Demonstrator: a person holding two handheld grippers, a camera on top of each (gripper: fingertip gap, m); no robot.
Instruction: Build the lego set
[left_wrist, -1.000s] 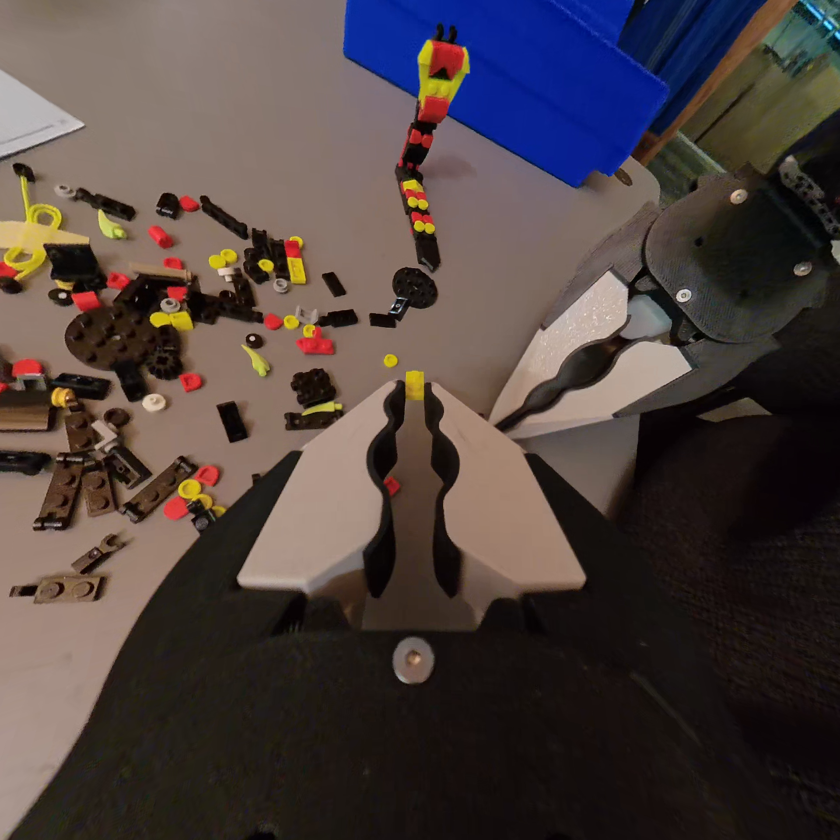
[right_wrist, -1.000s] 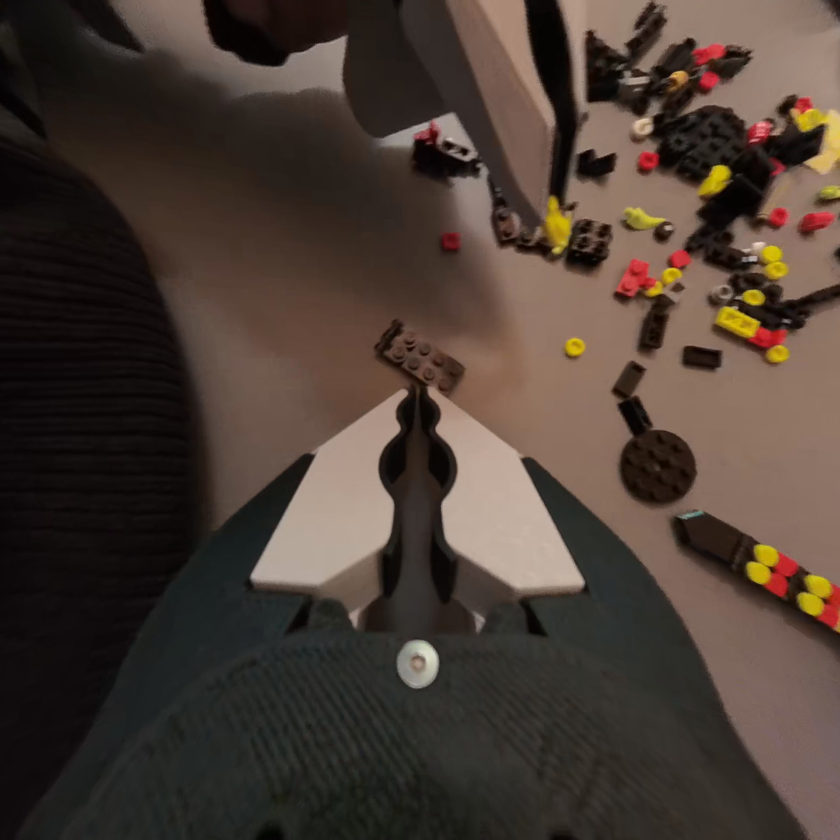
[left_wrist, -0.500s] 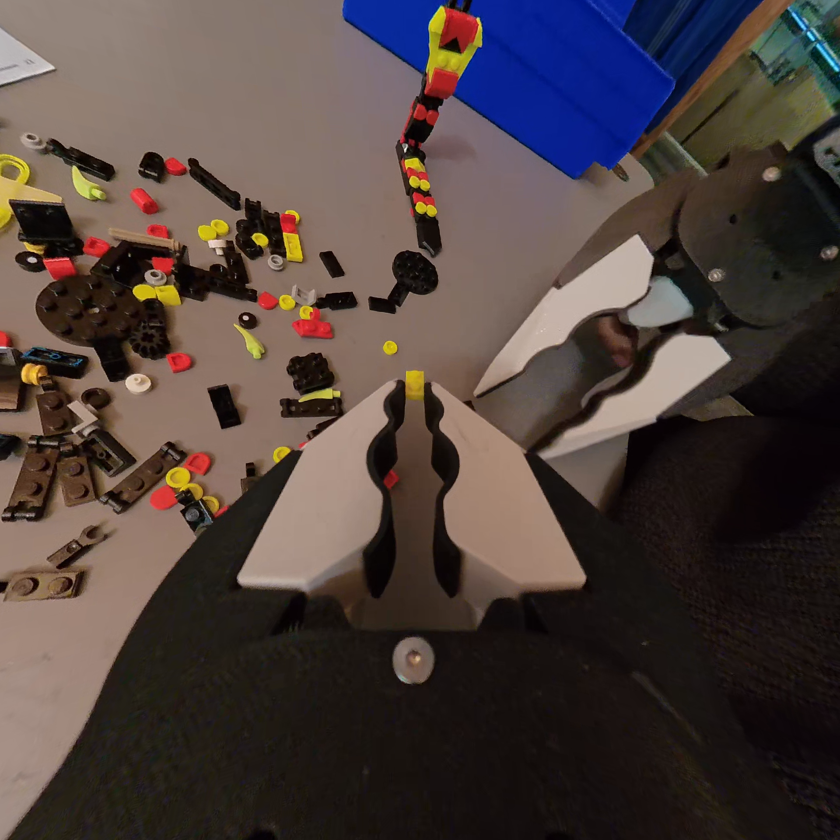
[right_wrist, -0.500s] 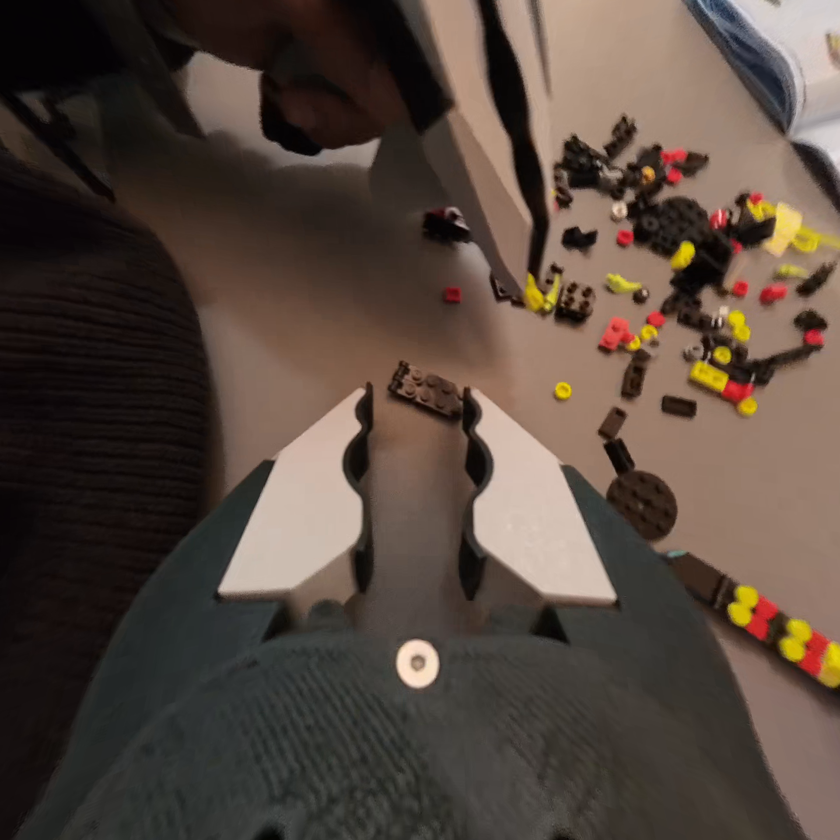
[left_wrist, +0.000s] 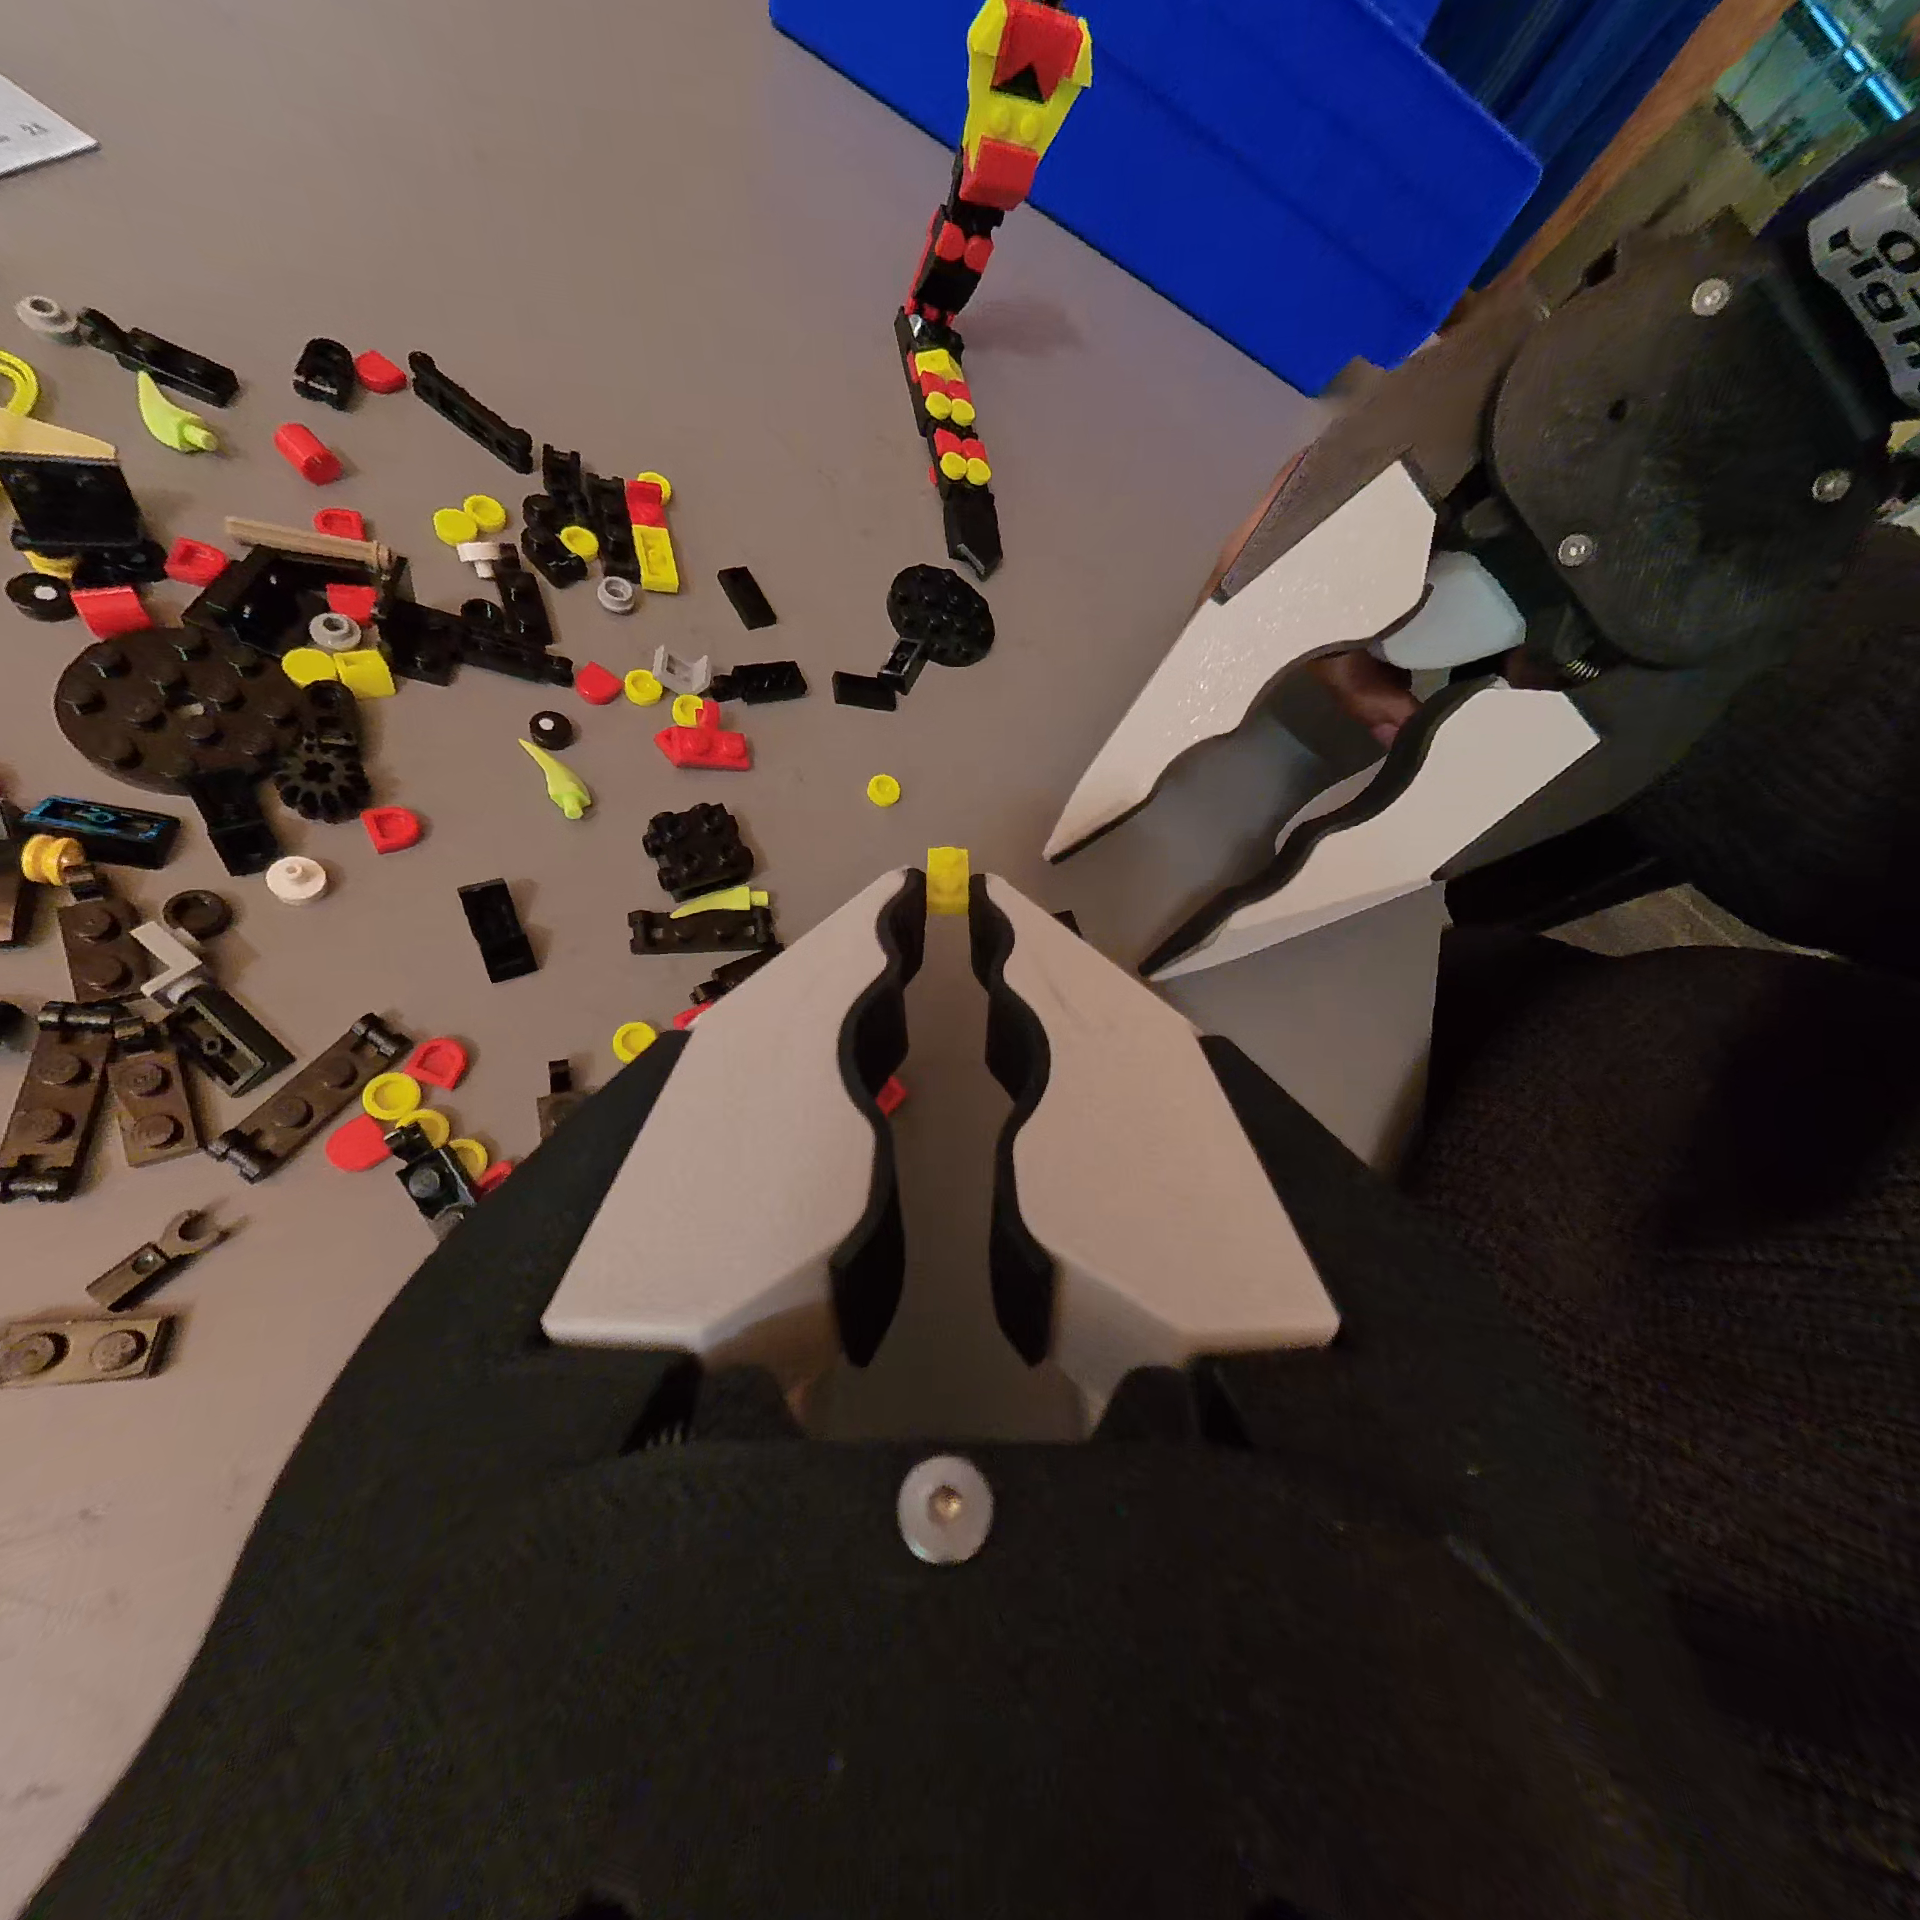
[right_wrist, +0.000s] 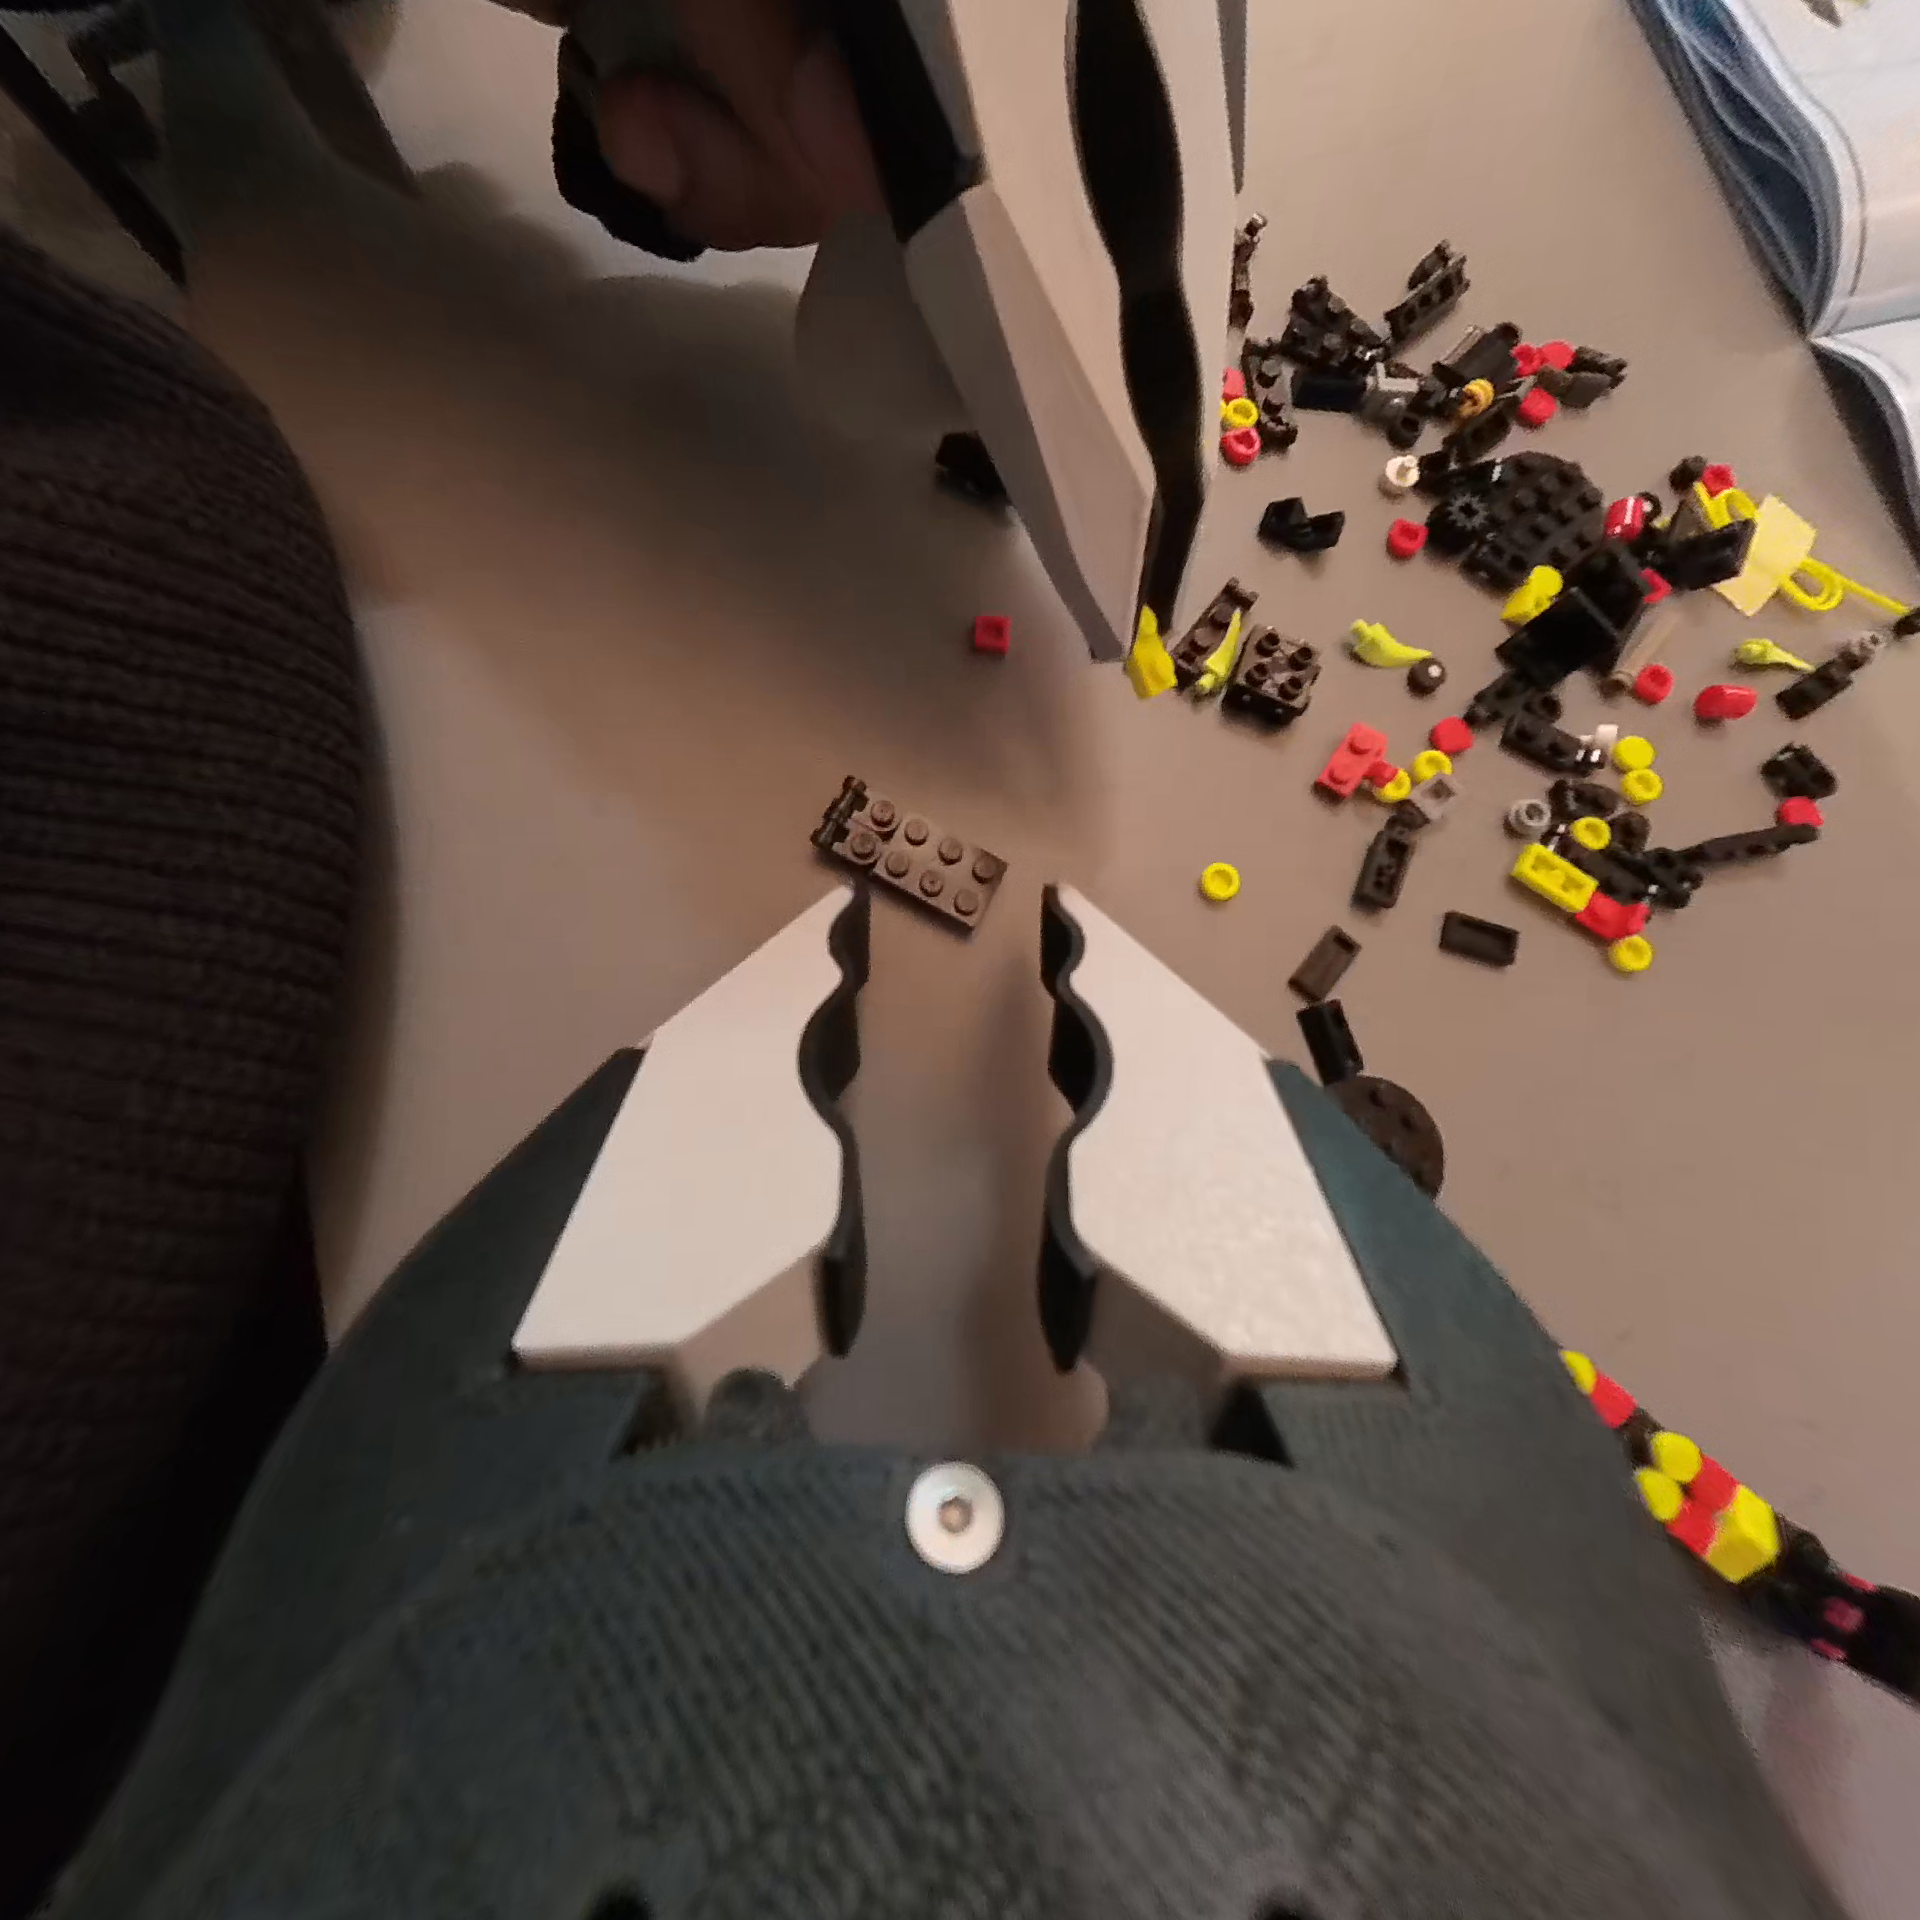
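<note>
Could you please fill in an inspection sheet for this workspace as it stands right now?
Surface: grey table, bare near its front edge.
Job's things: yellow piece pinched at the left gripper's tips; dark brown plate flat on the table just ahead of the right gripper; part-built red, yellow and black model rising near the blue bin.
Clutter: loose pieces scattered over the table's left side.
Grippers: left gripper shut on the yellow piece; right gripper open, empty.
Cables: nothing seen.
Surroundings: booklet at the table edge; dark knit fabric beside the table.
</note>
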